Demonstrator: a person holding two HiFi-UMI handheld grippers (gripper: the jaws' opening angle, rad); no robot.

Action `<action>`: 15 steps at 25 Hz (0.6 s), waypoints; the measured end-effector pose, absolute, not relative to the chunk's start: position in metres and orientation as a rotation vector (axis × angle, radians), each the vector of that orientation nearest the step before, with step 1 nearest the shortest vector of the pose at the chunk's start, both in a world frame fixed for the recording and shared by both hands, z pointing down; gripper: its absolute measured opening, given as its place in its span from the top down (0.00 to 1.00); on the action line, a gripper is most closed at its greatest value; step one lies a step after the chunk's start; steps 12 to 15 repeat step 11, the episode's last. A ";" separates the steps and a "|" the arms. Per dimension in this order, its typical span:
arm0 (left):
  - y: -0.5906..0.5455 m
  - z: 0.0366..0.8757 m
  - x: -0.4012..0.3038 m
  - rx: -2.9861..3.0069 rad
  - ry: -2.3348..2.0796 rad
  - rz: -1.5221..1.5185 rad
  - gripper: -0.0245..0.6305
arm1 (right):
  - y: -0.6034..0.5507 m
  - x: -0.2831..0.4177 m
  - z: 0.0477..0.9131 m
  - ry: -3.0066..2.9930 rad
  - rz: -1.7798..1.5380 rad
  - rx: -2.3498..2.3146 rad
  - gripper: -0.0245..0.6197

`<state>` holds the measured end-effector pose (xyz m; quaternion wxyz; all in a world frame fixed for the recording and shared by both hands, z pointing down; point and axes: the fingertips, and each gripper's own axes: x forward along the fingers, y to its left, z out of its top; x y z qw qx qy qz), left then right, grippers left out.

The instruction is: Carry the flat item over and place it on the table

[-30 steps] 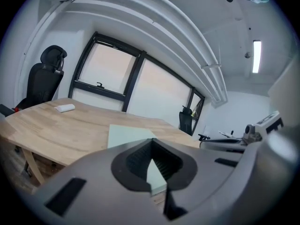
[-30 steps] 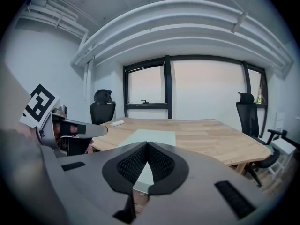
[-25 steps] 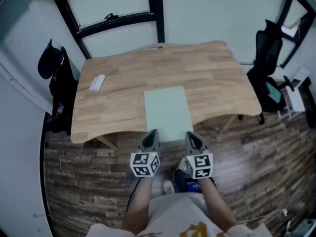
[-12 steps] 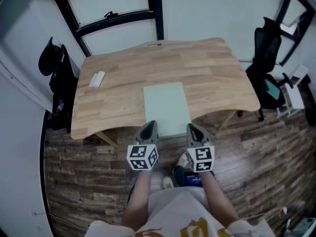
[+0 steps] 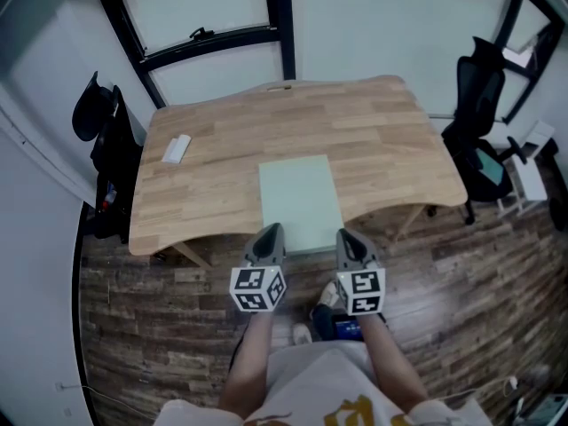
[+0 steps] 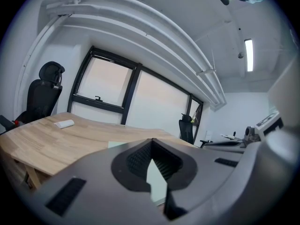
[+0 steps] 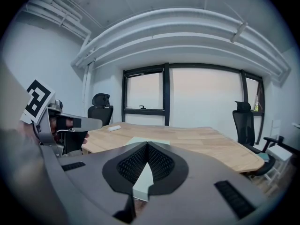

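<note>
The flat item (image 5: 300, 198) is a pale green sheet lying on the wooden table (image 5: 213, 149), its near edge reaching just past the table's front edge. My left gripper (image 5: 269, 231) sits over the sheet's near left corner and my right gripper (image 5: 344, 235) over its near right corner. Both point level toward the table. In the left gripper view the jaws (image 6: 151, 141) meet at their tips, and the sheet (image 6: 157, 182) shows below them, not between the pads. The right gripper view shows the same: shut jaws (image 7: 147, 144) with the sheet (image 7: 143, 184) underneath.
A small white block (image 5: 175, 148) lies at the table's far left. A black office chair (image 5: 484, 131) stands to the right of the table and another black chair (image 5: 102, 149) to the left. Black window frames (image 5: 280, 25) run behind the table. The floor is dark wood.
</note>
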<state>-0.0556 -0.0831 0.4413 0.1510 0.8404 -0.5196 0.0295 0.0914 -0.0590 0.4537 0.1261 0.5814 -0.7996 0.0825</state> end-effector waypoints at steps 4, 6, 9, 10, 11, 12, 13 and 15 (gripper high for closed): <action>-0.084 0.445 -0.055 2.408 -1.487 0.094 0.96 | -0.060 0.091 0.457 -2.336 0.232 1.690 0.96; -0.085 0.447 -0.056 2.399 -1.486 0.096 0.96 | -0.061 0.089 0.460 -2.334 0.240 1.684 0.96; -0.085 0.451 -0.057 2.381 -1.483 0.097 0.96 | -0.060 0.088 0.462 -2.329 0.254 1.671 0.96; -0.085 0.452 -0.057 2.376 -1.483 0.096 0.96 | -0.060 0.088 0.462 -2.330 0.255 1.667 0.96; -0.085 0.453 -0.057 2.371 -1.482 0.095 0.96 | -0.060 0.087 0.462 -2.331 0.255 1.663 0.96; -0.085 0.453 -0.057 2.371 -1.482 0.095 0.96 | -0.060 0.087 0.462 -2.331 0.255 1.663 0.96; -0.085 0.453 -0.057 2.371 -1.482 0.095 0.96 | -0.060 0.087 0.462 -2.331 0.255 1.663 0.96; -0.085 0.453 -0.057 2.371 -1.482 0.095 0.96 | -0.060 0.087 0.462 -2.331 0.255 1.663 0.96</action>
